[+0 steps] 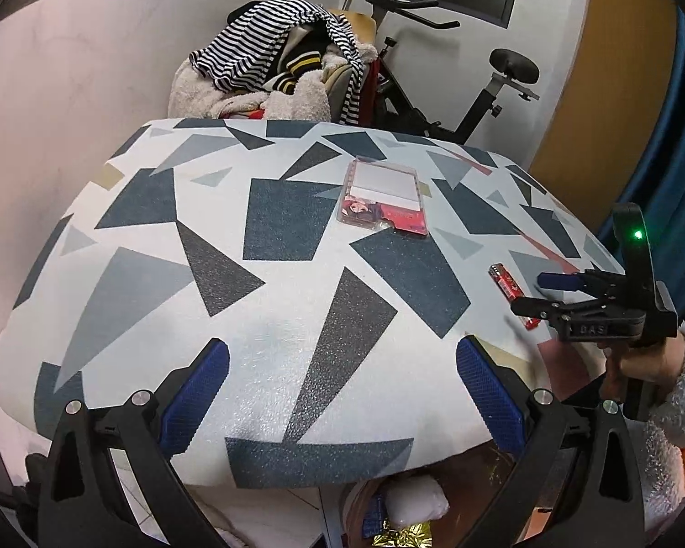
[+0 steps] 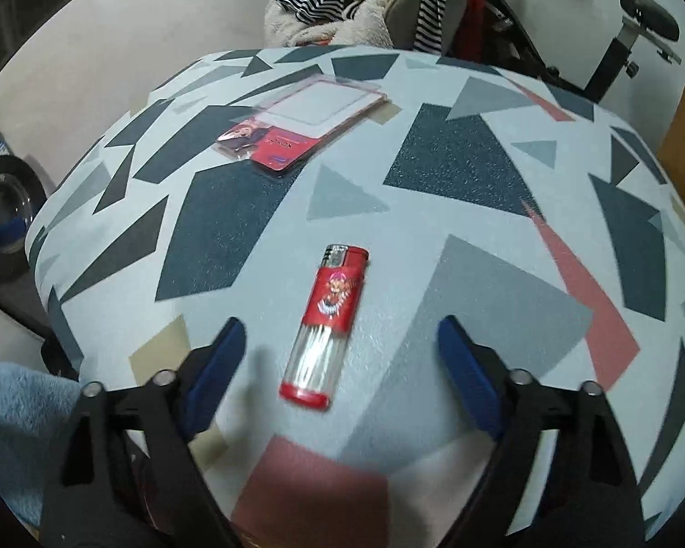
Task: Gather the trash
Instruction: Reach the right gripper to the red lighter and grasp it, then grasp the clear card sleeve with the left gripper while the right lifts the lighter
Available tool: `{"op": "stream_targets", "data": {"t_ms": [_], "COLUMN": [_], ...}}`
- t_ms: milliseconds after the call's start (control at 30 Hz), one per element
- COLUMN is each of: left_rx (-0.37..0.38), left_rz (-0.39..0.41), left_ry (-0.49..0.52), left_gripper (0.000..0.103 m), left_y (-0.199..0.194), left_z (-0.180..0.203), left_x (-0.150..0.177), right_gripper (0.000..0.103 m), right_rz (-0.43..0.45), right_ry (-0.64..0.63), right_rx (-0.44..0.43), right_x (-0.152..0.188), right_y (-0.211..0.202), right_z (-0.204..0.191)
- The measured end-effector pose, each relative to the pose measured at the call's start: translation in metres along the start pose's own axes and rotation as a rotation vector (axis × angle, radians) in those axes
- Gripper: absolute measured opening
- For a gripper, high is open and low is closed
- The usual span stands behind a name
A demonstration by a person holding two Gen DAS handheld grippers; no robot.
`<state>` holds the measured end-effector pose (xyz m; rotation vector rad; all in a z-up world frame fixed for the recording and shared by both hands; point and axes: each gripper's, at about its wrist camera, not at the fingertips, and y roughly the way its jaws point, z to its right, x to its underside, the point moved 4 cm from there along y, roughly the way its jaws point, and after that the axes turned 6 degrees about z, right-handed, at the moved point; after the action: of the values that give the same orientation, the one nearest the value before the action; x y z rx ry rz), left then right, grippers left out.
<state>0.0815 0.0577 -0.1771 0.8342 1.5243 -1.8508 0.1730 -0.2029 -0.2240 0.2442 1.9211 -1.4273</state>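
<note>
One red lighter (image 2: 326, 325) lies flat on the table (image 2: 479, 237), its metal cap pointing away from the right tool (image 2: 340, 342) and its clear fuel body toward it. It sits between the tool's two blue fingertips (image 2: 221, 356), touching neither; the jaws stand wide apart with nothing held. The right wrist view shows the printed figure on the red sleeve and the red base cap (slightly blurred). The left wrist view shows the same lighter (image 1: 507, 279) only as a small red strip near the table's right edge, its near end hidden behind the right tool (image 1: 532, 294).

Farther across the table lies one clear blister pack (image 2: 303, 125) with a white panel and a red printed card, flat and well apart from the lighter. It shows in both views (image 1: 385, 196).

Only the left wrist view shows the right hand (image 1: 641, 365), in a fluffy pale sleeve, wrapped around the tool's black handle, which carries a green light; the tool reaches in from the right, low over the table edge. The left tool (image 1: 342, 392) hangs over the near edge of the table, its fingers spread wide and empty. Below that edge the left view also shows a white wad and gold foil (image 1: 404, 539), partly cut off.

Behind the table stand one chair heaped with clothes (image 1: 274, 68), a striped garment on top, and one exercise bike (image 1: 493, 86).
</note>
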Motion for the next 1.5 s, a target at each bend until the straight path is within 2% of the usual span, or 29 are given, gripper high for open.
{"op": "stream_targets", "data": {"t_ms": [33, 200, 233, 300, 333, 500, 633, 833, 967, 1167, 1267, 1367, 1433, 1500], "left_rx": [0.002, 0.022, 0.025, 0.025, 0.027, 0.078, 0.088, 0.053, 0.057, -0.002, -0.018, -0.018, 0.010, 0.015], "left_rz": [-0.002, -0.022, -0.028, -0.037, -0.042, -0.051, -0.043, -0.058, -0.121, -0.218, -0.230, -0.256, -0.286, -0.284], "left_ry": [0.000, 0.000, 0.003, 0.009, 0.012, 0.023, 0.091, 0.222, 0.246, 0.287, 0.286, 0.245, 0.212, 0.201], "left_gripper": [0.097, 0.097, 0.097, 0.097, 0.097, 0.097, 0.097, 0.097, 0.097, 0.097, 0.097, 0.097, 0.097, 0.096], "left_y": [0.002, 0.012, 0.014, 0.018, 0.021, 0.040, 0.069, 0.147, 0.200, 0.255, 0.269, 0.281, 0.285, 0.282], "left_z": [0.000, 0.003, 0.004, 0.005, 0.006, 0.015, 0.030, 0.055, 0.068, 0.076, 0.074, 0.069, 0.068, 0.068], "left_x": [0.000, 0.002, 0.002, 0.001, -0.001, -0.018, -0.047, -0.100, -0.125, -0.136, -0.137, -0.135, -0.131, -0.130], "right_gripper": [0.072, 0.051, 0.048, 0.029, 0.028, 0.027, 0.027, 0.027, 0.027, 0.027, 0.027, 0.027, 0.027, 0.027], "right_rz": [-0.005, 0.007, 0.010, 0.005, 0.002, 0.037, 0.079, 0.121, 0.136, 0.142, 0.139, 0.136, 0.136, 0.136], "right_ry": [-0.001, -0.088, -0.106, -0.116, -0.113, -0.084, -0.053, 0.002, 0.034, 0.081, 0.093, 0.096, 0.099, 0.106], "right_rx": [0.000, 0.047, 0.041, 0.011, 0.005, -0.032, -0.038, -0.039, -0.037, -0.036, -0.039, -0.039, -0.038, -0.038], "right_x": [-0.001, -0.002, -0.003, -0.004, -0.005, -0.010, -0.019, -0.030, -0.033, -0.034, -0.034, -0.032, -0.032, -0.031], "right_y": [0.004, 0.010, 0.010, 0.011, 0.011, 0.003, -0.004, -0.011, -0.013, -0.011, -0.008, -0.007, -0.006, -0.007], "right_z": [-0.001, -0.011, -0.012, -0.013, -0.013, -0.009, -0.001, 0.020, 0.036, 0.056, 0.063, 0.068, 0.069, 0.071]}}
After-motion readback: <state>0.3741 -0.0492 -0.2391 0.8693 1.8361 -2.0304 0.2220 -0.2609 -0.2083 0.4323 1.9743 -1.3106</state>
